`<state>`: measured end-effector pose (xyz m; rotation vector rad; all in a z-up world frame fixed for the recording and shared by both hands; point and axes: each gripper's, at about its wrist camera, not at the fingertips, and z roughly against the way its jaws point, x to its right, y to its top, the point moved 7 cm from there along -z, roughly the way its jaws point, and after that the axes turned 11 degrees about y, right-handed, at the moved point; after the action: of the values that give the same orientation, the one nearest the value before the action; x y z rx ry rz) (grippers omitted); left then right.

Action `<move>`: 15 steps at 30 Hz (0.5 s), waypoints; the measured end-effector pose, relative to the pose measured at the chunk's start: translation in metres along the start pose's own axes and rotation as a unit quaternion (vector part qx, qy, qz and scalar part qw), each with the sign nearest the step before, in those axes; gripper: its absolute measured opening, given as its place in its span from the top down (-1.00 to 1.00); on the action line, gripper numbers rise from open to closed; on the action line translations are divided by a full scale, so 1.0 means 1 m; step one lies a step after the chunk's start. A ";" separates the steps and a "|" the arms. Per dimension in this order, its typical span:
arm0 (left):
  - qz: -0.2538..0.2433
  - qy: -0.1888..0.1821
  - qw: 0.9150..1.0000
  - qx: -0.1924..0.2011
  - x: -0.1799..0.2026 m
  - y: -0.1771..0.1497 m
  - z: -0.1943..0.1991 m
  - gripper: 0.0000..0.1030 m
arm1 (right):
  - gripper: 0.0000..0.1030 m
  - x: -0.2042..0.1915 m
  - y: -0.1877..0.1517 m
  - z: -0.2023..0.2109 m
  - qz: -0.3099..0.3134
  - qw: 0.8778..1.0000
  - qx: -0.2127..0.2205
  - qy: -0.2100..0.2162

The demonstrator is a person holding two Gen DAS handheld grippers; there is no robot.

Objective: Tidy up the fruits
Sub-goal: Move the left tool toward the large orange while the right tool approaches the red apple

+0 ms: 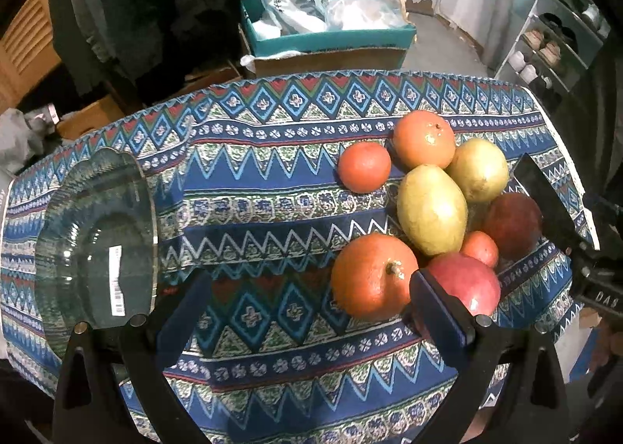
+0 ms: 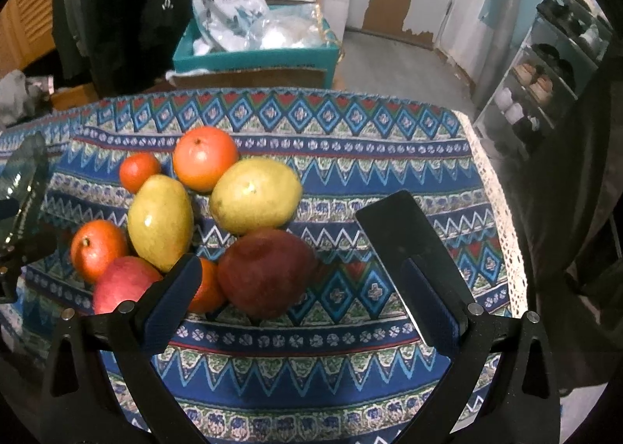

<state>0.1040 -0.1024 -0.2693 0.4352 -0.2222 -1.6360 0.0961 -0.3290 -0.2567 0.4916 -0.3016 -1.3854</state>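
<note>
Right wrist view has the dark red apple (image 2: 266, 272) nearest of the heap, lying on the blue patterned cloth of the tabletop (image 2: 350, 366) between the spread fingers of the right claw (image 2: 307, 268), which hangs open and holds nothing. Touching the apple's left is a small orange tangerine (image 2: 208, 290), with a pinkish-red apple (image 2: 122, 282) beyond it and two yellow-green mangoes (image 2: 160, 222) behind. I'd take the dark apple first: slide forward until both pads sit at its widest part, keeping the left finger from shoving the tangerine, then close gently, since round fruit rolls. From the left wrist, the clear ribbed glass bowl (image 1: 97, 233) stands well apart on the left, empty, likely the place for the fruit. Nearby the left claw (image 1: 307, 311) is open too, with a large round orange (image 1: 370, 276) just beside its right finger.
</note>
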 end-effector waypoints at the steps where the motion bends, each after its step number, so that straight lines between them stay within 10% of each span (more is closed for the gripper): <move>1: 0.001 -0.001 1.000 -0.003 0.002 0.001 -0.003 -0.98 | -0.96 0.000 -0.001 -0.003 0.000 1.000 -0.003 0.000; 15: 0.010 -0.019 0.999 -0.034 0.015 0.006 -0.029 -0.98 | -0.96 0.009 -0.008 -0.048 -0.036 0.998 -0.038 0.029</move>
<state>0.1204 -0.1145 -0.2957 0.3494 -0.1979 -1.6283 0.1140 -0.3308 -0.3030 0.4827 -0.1839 -1.4434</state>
